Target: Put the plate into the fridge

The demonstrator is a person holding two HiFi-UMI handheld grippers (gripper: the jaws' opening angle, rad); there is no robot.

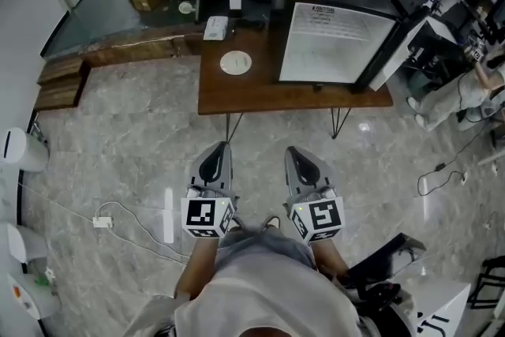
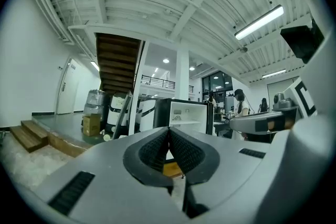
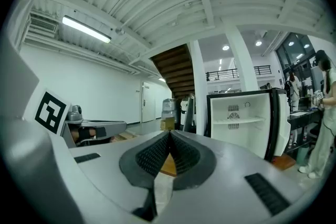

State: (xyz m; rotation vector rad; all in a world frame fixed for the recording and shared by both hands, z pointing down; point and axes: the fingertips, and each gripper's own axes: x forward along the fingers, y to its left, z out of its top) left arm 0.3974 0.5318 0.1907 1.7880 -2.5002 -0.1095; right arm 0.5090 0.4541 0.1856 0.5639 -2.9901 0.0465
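Head view: round white plate (image 1: 235, 62) on brown wooden table (image 1: 260, 96) at 12 o'clock, open black mini fridge (image 1: 331, 39) at its 3 o'clock; left gripper (image 1: 218, 147) and right gripper (image 1: 294, 151) well short. Left gripper view: jaws together, empty. Right gripper view: same. I'd step closer, open one gripper, pinch the rim level.

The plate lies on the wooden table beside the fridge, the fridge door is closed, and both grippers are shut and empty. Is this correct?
Not quite: the fridge is open, not closed; the right gripper view shows its white inside and shelf. The rest holds: the plate lies on the wooden table beside it, and the left gripper and right gripper are shut and empty.
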